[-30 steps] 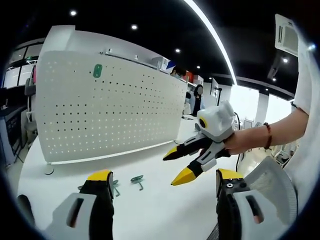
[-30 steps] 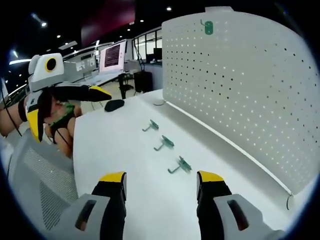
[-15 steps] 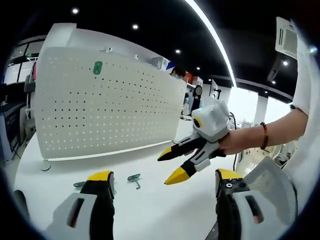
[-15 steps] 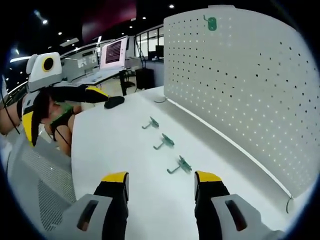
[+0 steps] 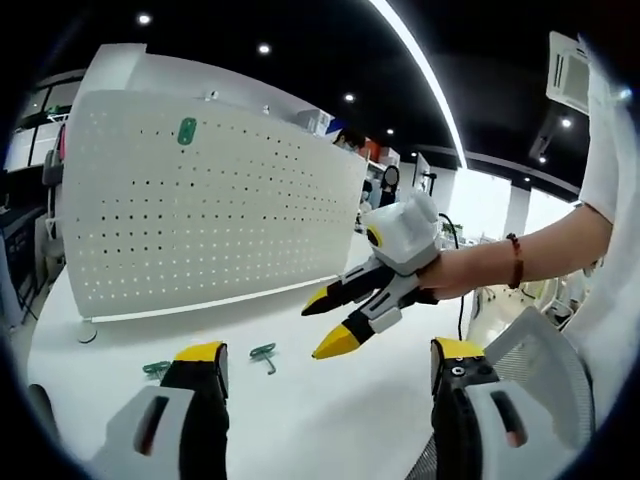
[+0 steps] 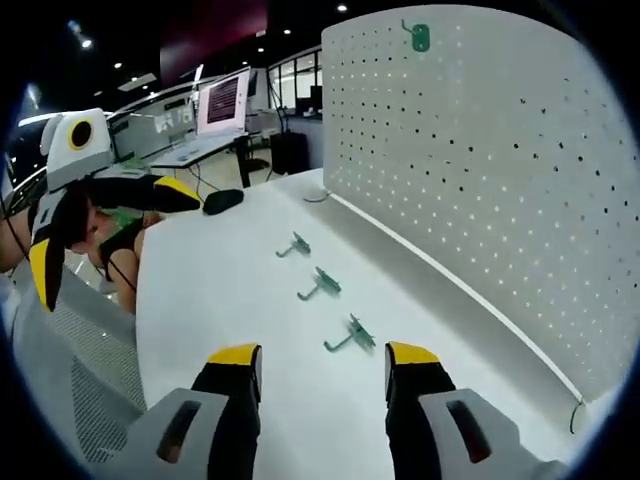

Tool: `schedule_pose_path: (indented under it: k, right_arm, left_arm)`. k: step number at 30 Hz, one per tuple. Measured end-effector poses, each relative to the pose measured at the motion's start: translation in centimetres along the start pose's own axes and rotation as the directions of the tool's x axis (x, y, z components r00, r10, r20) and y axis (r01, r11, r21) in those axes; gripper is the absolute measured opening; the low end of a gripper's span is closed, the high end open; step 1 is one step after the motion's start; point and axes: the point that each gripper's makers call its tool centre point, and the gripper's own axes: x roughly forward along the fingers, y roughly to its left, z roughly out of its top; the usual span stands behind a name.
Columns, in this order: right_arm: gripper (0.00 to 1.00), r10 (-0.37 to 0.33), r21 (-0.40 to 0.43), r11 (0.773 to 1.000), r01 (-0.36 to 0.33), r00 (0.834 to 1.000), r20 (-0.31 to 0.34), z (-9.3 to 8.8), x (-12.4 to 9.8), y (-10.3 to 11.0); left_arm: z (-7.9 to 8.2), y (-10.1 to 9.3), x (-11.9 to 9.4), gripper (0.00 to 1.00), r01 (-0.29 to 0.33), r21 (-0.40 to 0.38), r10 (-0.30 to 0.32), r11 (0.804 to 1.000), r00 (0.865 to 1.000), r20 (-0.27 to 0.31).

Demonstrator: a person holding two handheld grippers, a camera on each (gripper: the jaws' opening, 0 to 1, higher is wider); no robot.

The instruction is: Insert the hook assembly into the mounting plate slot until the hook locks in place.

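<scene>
A white perforated mounting plate point(image 5: 210, 205) stands upright on the white table point(image 5: 300, 400), with one green hook point(image 5: 187, 131) hung near its top. Two loose green hooks point(image 5: 263, 353) point(image 5: 155, 369) lie in front of it. My left gripper point(image 5: 329, 351) is open and holds nothing. In the right gripper view the plate point(image 6: 480, 170) fills the right side, with the hung hook point(image 6: 420, 37) at its top, and three hooks point(image 6: 294, 245) point(image 6: 322, 284) point(image 6: 352, 336) lie in a row. My right gripper point(image 6: 322, 355) is open just short of the nearest one. Each gripper shows in the other's view point(image 5: 322, 328) point(image 6: 112, 240), open in the air.
A black mouse point(image 6: 222, 201) lies at the table's far end, with a monitor point(image 6: 222, 100) on a desk behind it. A grey mesh chair point(image 6: 80, 360) stands at the table's near edge. A person's forearm with a bracelet point(image 5: 515, 262) holds the right gripper.
In the left gripper view the right gripper has drifted left and nearer the plate. In the right gripper view the left gripper has slid left. Both stay open, and the hooks lie still.
</scene>
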Motion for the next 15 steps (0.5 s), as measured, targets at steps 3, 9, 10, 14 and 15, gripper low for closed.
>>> schedule_pose_path:
  k: [3, 9, 10, 14, 15]
  right_arm:
    - [0.48, 0.005, -0.005, 1.0, -0.005, 1.0, -0.005, -0.1, 0.19, -0.1]
    - [0.46, 0.009, -0.004, 1.0, -0.009, 1.0, -0.013, -0.4, 0.41, -0.41]
    - [0.45, 0.012, -0.005, 1.0, -0.012, 1.0, -0.017, -0.51, 0.45, -0.39]
    - [0.4, 0.024, -0.009, 1.0, -0.024, 0.999, -0.032, -0.81, 0.66, -0.26]
    - [0.39, 0.027, -0.007, 1.0, -0.027, 0.999, -0.036, -0.88, 0.76, -0.25]
  left_arm:
    - [-0.09, -0.09, -0.07, 0.85, 0.0, 0.002, 0.0, 1.0, 1.0, -0.005]
    - [-0.18, -0.27, -0.14, 0.84, -0.004, -0.003, 0.004, 1.0, 1.0, -0.006]
    - [-0.13, -0.31, -0.14, 0.84, -0.004, -0.004, 0.004, 1.0, 1.0, -0.003]
    - [-0.02, -0.48, -0.13, 0.84, -0.006, -0.009, 0.006, 1.0, 1.0, 0.004]
    - [-0.06, -0.5, -0.12, 0.84, -0.007, -0.008, 0.007, 1.0, 1.0, 0.002]
